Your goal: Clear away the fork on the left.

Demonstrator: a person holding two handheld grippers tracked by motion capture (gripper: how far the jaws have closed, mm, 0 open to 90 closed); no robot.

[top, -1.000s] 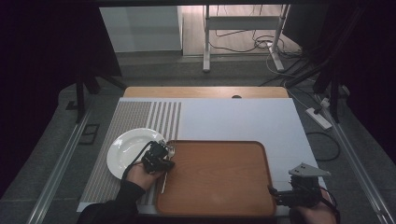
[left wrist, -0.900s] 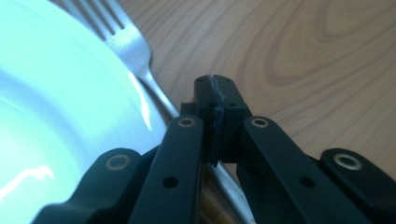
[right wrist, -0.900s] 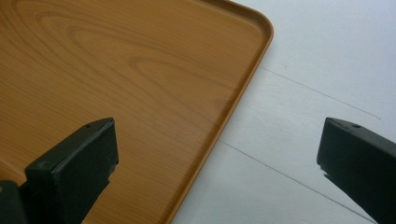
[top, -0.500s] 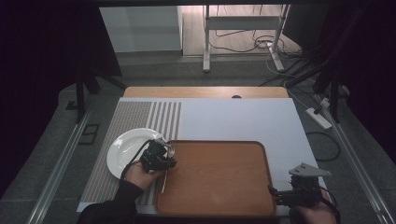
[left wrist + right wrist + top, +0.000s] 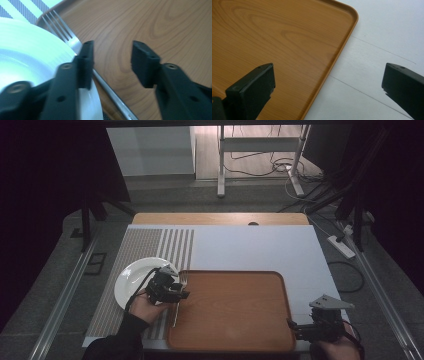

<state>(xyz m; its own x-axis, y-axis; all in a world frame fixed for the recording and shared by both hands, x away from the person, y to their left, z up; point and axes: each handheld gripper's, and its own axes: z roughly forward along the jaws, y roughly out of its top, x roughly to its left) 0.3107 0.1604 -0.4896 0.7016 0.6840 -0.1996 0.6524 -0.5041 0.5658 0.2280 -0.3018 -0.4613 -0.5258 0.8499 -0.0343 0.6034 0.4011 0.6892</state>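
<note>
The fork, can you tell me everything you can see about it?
The fork looks like shiny silver metal, with four thin tines and a long straight handle. It lies flat along the left edge of the brown wooden-looking tray, right beside the white plate, tines pointing away from the person. The left gripper hangs over its handle with jaws open, one on either side, not pinching it.

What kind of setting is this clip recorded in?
Probably a lab or recording rig rather than a dining room: a table with a white plate, fork and wooden tray, dark surroundings, and loose cables on the floor behind.
</note>
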